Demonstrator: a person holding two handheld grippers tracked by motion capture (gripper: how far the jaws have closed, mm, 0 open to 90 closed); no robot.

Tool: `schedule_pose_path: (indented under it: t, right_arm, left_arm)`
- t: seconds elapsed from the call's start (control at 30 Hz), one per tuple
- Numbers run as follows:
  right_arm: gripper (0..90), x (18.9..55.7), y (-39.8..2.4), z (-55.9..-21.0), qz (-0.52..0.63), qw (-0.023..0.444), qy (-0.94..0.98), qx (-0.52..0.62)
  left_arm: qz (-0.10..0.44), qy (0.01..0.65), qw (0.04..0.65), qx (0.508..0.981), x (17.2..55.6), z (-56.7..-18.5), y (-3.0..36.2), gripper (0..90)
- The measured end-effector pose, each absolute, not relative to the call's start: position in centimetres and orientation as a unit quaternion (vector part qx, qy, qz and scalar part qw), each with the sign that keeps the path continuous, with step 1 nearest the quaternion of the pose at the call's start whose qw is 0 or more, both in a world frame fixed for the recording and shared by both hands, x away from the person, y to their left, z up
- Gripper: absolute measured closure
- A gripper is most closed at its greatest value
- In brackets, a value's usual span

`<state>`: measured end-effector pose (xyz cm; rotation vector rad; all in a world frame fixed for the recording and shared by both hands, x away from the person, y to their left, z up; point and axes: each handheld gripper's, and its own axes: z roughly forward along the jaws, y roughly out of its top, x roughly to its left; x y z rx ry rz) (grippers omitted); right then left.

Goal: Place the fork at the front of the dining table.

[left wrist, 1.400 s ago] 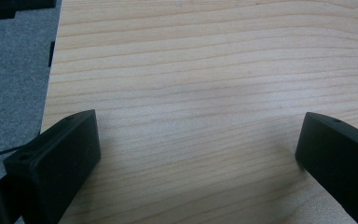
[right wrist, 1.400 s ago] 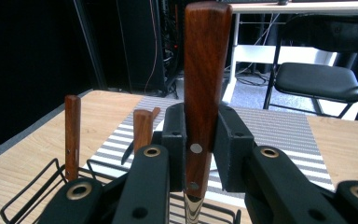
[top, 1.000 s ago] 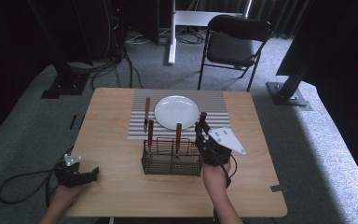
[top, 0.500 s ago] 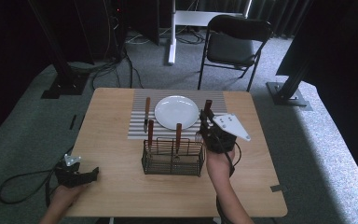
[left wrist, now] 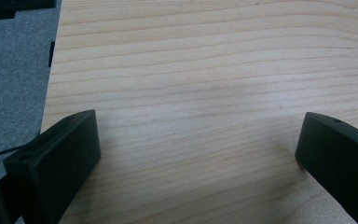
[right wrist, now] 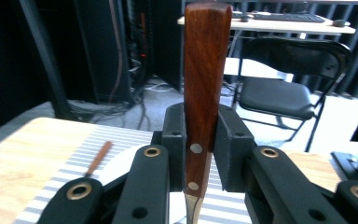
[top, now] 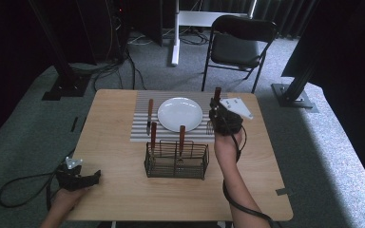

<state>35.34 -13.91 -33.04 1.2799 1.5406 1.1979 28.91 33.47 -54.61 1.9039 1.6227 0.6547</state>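
**Fork going down right of the plate**

My right gripper [top: 217,114] is pinching a wooden-handled fork [right wrist: 204,88] upright, tines down, at about 3 o'clock of the plate [top: 179,114]. I reckon the trick is to tip it flat first, line it up with the placemat's [top: 141,124] stripes, then let go low. My left gripper [left wrist: 191,154] sits spread wide over bare table [top: 119,190] at 8 o'clock. Count: one plate, one knife [top: 148,115] at the plate's 9 o'clock, two utensils in the one wire caddy [top: 177,160].
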Motion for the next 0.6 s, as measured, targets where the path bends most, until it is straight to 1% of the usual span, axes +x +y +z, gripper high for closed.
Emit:
schedule_pose_path:
  t: [0.3,0.6]
  right_arm:
    - [75.7,38.7,-14.9,-34.1,0.443,0.391,0.616,0.520]
    - [75.7,41.3,-15.7,-36.5,0.421,0.381,0.629,0.531]
  left_arm:
    - [0.244,0.603,0.274,0.708,28.9,-54.6,33.5,0.0]
    - [0.243,0.604,0.274,0.708,28.9,-54.6,33.5,0.0]
